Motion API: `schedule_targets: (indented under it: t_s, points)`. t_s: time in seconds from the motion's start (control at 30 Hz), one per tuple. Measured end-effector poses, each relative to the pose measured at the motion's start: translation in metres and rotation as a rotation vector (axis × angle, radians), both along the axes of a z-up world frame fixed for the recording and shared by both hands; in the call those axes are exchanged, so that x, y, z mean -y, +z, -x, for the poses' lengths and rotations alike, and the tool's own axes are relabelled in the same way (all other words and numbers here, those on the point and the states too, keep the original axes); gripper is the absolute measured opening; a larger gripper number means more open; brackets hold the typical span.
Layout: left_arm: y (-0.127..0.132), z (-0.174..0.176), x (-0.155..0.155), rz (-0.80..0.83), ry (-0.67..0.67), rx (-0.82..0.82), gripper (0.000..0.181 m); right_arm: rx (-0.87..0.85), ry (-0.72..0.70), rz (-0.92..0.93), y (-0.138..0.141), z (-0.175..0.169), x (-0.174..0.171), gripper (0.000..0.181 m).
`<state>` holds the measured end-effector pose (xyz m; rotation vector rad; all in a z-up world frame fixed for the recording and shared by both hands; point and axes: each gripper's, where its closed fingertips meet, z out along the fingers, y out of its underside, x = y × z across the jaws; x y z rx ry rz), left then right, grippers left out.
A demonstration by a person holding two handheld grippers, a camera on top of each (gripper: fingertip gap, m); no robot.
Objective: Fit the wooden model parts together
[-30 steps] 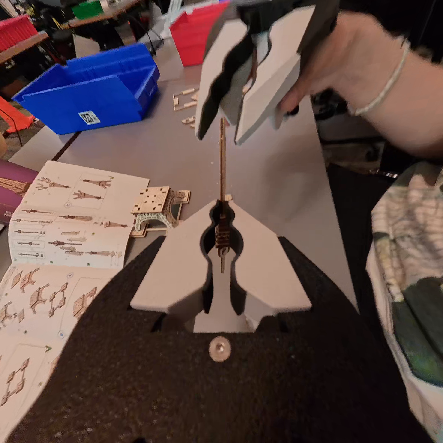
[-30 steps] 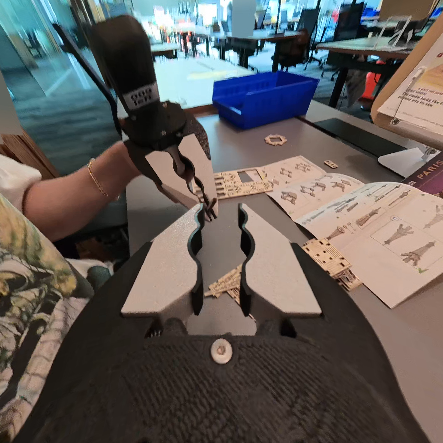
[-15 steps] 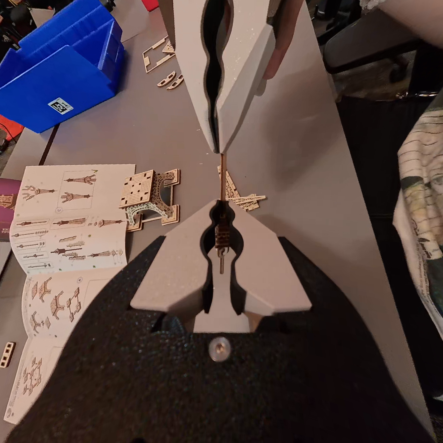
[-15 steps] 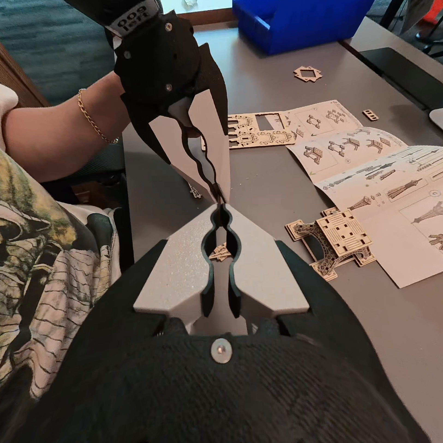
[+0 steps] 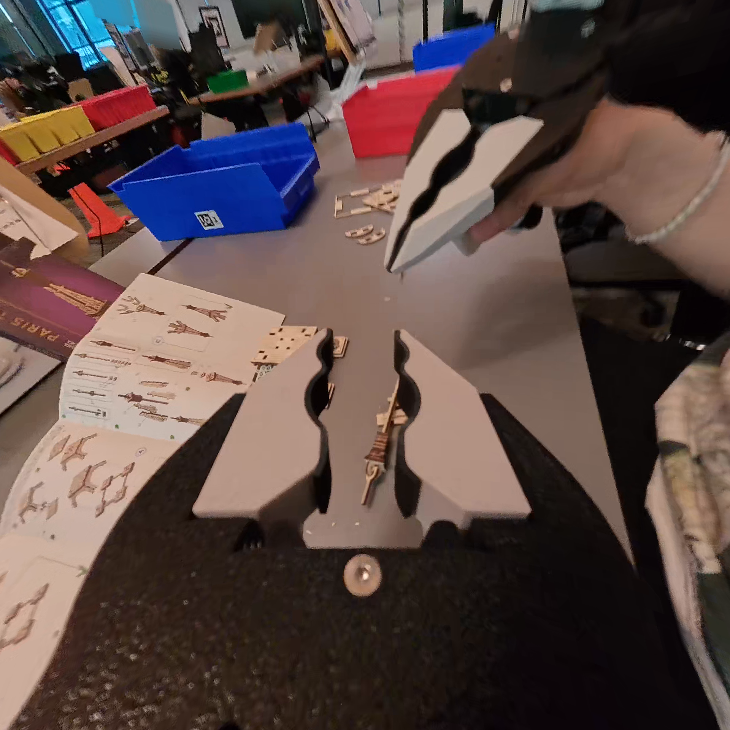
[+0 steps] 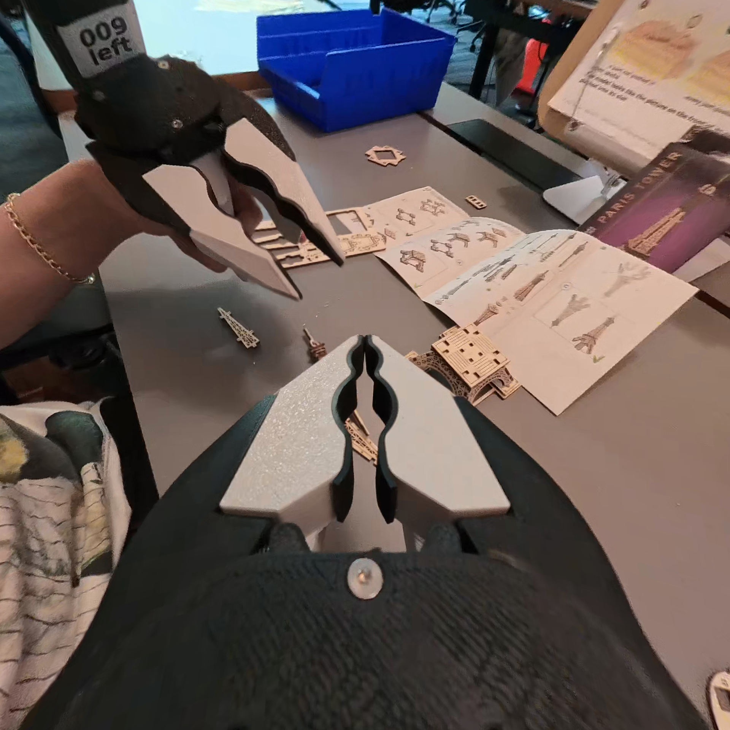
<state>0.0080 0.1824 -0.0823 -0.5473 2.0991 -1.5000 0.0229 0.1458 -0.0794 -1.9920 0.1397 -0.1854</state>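
Observation:
My left gripper (image 5: pixel 362 333) is open and empty, held above the grey table (image 5: pixel 474 316). A thin wooden spire piece (image 5: pixel 378 446) shows between its fingers; in the right wrist view the spire piece (image 6: pixel 314 347) lies on the table. My right gripper (image 6: pixel 364 339) is shut with nothing visible between its tips, just right of the spire. It also shows in the left wrist view (image 5: pixel 393 270), raised at upper right. The left gripper (image 6: pixel 320 279) hangs above the table at upper left. The assembled tower base (image 6: pixel 470 355) stands on the table to the right.
A lattice piece (image 6: pixel 239 333) lies left of the spire, and more lattice pieces (image 6: pixel 359 438) lie under my right fingers. An instruction sheet (image 6: pixel 553 300), a punched part sheet (image 6: pixel 355 245), a purple box (image 6: pixel 663 221), a blue bin (image 5: pixel 221 189) and a red bin (image 5: pixel 387 110) surround the work area. About 5 centimetres separates my left fingertips from my right.
My left gripper has opened and let go of the spire piece, which now lies on the table. The right gripper shut on the spire's tip, then drew away. The two grippers have moved apart.

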Motion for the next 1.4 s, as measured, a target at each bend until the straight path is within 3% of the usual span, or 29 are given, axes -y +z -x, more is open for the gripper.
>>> schedule_targets:
  t_s: [0.13, 0.27, 0.4, 0.5, 0.6, 1.0, 1.17, 1.4]
  points:
    - [0.002, -0.002, -0.008, 0.053, 0.013, -0.026, 0.025, -0.033, -0.015, -0.017, 0.0, -0.001, 0.007, 0.0]
    - [-0.012, -0.006, -0.021, -0.017, 0.058, -0.06, 0.023, -0.085, 0.069, 0.136, -0.031, 0.011, 0.013, 0.0]
    - [-0.034, 0.0, -0.03, -0.12, 0.042, -0.144, 0.02, -0.032, 0.048, 0.245, -0.059, 0.0, 0.011, 0.0]
    - [-0.056, 0.012, -0.035, -0.219, -0.003, -0.22, 0.02, -0.068, 0.047, 0.323, -0.083, -0.005, 0.01, 0.014]
    - [-0.066, 0.012, -0.04, -0.26, -0.001, -0.226, 0.019, -0.071, 0.065, 0.316, -0.089, -0.005, 0.006, 0.018]
    - [-0.026, -0.009, -0.055, 0.006, 0.095, -0.082, 0.015, -0.081, 0.124, 0.304, -0.086, 0.004, 0.004, 0.036]
    - [-0.027, -0.014, -0.067, 0.034, 0.13, -0.093, 0.014, -0.051, 0.095, 0.421, -0.1, -0.01, 0.013, 0.027]
    - [-0.032, -0.014, -0.071, 0.035, 0.137, -0.093, 0.012, -0.079, 0.104, 0.439, -0.104, -0.012, 0.018, 0.015]
